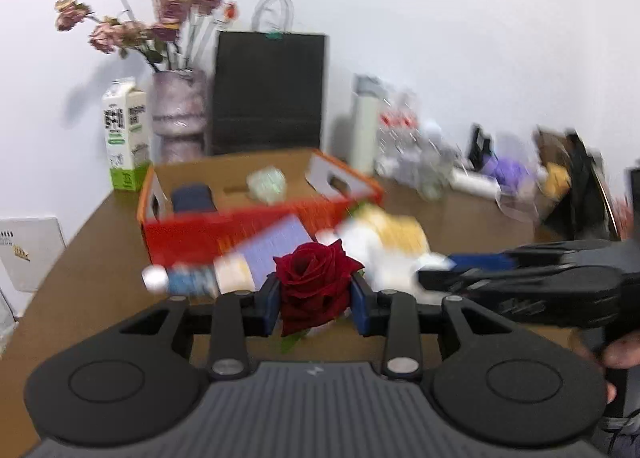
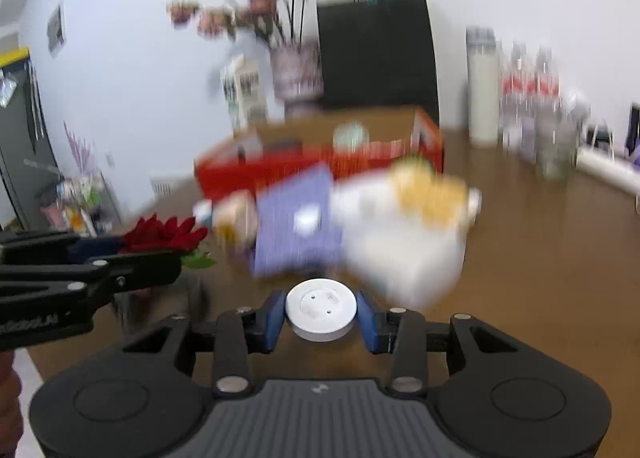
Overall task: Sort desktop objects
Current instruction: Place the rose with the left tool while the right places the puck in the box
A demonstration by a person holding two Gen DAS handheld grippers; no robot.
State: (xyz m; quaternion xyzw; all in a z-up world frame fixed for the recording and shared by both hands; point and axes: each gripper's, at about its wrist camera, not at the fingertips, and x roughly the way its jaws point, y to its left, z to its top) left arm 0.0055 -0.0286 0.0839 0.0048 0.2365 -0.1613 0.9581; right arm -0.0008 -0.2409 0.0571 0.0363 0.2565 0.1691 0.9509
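Note:
My left gripper (image 1: 316, 298) is shut on a red rose (image 1: 314, 284) and holds it above the brown table; it also shows in the right wrist view (image 2: 160, 234). My right gripper (image 2: 322, 318) is shut on a white round disc (image 2: 321, 308). An orange cardboard box (image 1: 248, 226) stands behind, with a dark blue item (image 1: 192, 198) and a pale green ball (image 1: 267, 184) inside. In front of it lie a purple packet (image 1: 276, 244), a blurred bottle (image 1: 188, 278) and a white and yellow bundle (image 1: 384, 246). The right gripper shows in the left wrist view (image 1: 440, 276).
A vase of dried pink flowers (image 1: 180, 118), a milk carton (image 1: 125, 134) and a black paper bag (image 1: 268, 94) stand along the back wall. A white flask (image 2: 484, 86) and clear bottles (image 2: 532, 98) stand at the right. Clutter (image 1: 560, 178) fills the far right.

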